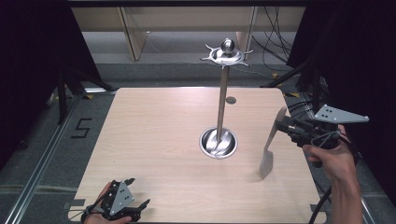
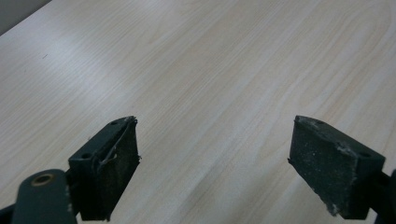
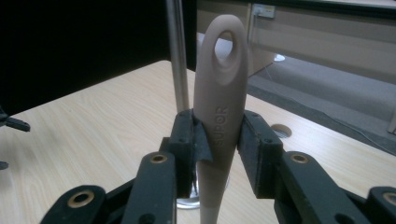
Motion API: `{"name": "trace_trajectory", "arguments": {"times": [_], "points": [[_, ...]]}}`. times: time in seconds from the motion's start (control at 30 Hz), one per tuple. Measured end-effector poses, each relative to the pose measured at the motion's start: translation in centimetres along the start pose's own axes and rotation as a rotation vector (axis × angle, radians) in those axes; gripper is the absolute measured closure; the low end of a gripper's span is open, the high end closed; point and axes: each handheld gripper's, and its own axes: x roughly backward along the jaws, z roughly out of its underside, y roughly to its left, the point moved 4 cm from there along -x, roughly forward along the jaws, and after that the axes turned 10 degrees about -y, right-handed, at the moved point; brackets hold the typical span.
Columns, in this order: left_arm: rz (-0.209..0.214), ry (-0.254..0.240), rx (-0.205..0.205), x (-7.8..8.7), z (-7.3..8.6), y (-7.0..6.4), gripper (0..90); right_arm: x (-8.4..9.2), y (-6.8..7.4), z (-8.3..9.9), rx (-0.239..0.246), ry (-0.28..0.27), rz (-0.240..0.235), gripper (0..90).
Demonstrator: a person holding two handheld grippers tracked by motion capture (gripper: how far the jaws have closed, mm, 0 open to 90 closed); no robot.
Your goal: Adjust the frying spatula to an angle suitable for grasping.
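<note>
**Spatula held clear of the table at its right edge; one stand, two grippers counted**

The spatula (image 1: 270, 148), a single grey-beige utensil with a flat blade and a moulded handle ending in an oval hanging hole, was found clamped in the right gripper (image 1: 283, 125). In the high view it hung near the right edge of the table, blade down and handle tilted upward, well apart from the stand. In the right gripper view, both black pads (image 3: 194, 140) pressed on the handle (image 3: 220, 107) below the hole, where raised lettering was legible; the jaws were as closed as the handle allowed.

One utensil stand (image 1: 219, 140) was counted: a polished metal rod rising from a round dished base at the table's centre, topped by one disc with small hooks and one ball finial (image 1: 227, 46). No utensil hung on it.

The left gripper (image 1: 138, 195) rested at the near left corner of the pale wooden table (image 1: 154, 140). In the left gripper view its two jaws stood wide apart over bare wood, with nothing between them.

One small round hole (image 1: 230, 100) was noted in the tabletop beyond the stand. Two hands were in view, one on each gripper.
</note>
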Motion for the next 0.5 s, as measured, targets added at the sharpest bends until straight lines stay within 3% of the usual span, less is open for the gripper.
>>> {"name": "trace_trajectory", "arguments": {"times": [0.5], "points": [[0.001,-0.010,-0.003,-0.1,0.0,0.0,15.0,-2.3,1.2,-3.0,0.033,-0.021,-0.031,68.5]]}}
